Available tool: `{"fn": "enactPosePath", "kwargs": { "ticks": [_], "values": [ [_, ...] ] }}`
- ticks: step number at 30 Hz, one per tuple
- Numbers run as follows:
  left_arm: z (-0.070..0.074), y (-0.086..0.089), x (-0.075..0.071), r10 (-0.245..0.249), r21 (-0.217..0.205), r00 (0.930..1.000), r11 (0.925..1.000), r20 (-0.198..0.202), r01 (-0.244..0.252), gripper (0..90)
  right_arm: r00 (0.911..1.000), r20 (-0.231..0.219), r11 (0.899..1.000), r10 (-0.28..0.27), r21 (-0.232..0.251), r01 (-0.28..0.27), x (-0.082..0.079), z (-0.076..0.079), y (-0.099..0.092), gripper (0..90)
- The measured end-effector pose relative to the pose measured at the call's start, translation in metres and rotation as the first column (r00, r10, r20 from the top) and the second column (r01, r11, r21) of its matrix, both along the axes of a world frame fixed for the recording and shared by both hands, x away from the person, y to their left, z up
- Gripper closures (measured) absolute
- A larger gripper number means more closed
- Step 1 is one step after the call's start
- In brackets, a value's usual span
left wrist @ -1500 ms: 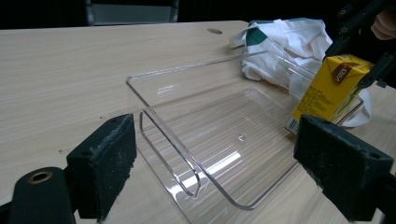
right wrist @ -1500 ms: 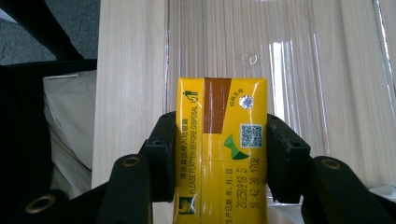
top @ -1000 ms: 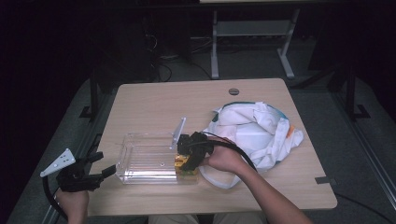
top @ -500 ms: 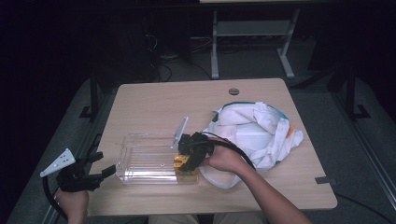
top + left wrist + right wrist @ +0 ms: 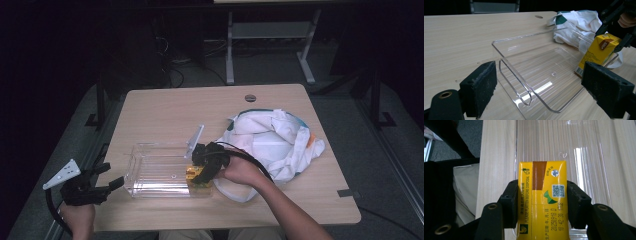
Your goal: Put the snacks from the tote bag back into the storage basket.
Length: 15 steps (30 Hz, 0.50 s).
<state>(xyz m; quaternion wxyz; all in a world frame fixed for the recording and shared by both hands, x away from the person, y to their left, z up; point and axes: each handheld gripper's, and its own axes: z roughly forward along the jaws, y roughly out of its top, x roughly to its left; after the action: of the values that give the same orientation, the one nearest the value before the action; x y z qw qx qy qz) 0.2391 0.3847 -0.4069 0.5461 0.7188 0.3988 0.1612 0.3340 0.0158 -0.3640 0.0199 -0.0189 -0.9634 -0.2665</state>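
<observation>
My right gripper [image 5: 199,174] is shut on a yellow drink carton [image 5: 194,173], its pads pressing on the two narrow sides [image 5: 542,195]. It holds the carton [image 5: 600,48] tilted at the right end of a clear plastic box [image 5: 155,170]. Whether the carton's base touches the box floor I cannot tell. The box [image 5: 544,75] is otherwise empty, its lid or flap standing up at the far right corner. My left gripper [image 5: 111,176] hangs off the table's left front edge, open, its jaws [image 5: 542,83] pointing at the box's near end with nothing between them.
A crumpled white cloth bag [image 5: 272,140] with teal and orange trim lies to the right of the box, behind my right hand. The wooden table [image 5: 165,112] has a cable hole [image 5: 250,98] near its far edge. Table legs and cables stand on the dark floor beyond.
</observation>
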Motion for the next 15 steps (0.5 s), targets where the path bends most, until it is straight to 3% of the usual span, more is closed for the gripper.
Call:
{"fn": "enactPosePath", "kwargs": {
  "ticks": [15],
  "values": [
    [0.0001,-0.0003,0.0000,-0.001,0.002,1.0000,1.0000,0.001,0.001,12.8,1.0000,-0.007,1.000,0.001,0.007,-0.001,0.0002,-0.0005,-0.0009,48.4]
  ]
}}
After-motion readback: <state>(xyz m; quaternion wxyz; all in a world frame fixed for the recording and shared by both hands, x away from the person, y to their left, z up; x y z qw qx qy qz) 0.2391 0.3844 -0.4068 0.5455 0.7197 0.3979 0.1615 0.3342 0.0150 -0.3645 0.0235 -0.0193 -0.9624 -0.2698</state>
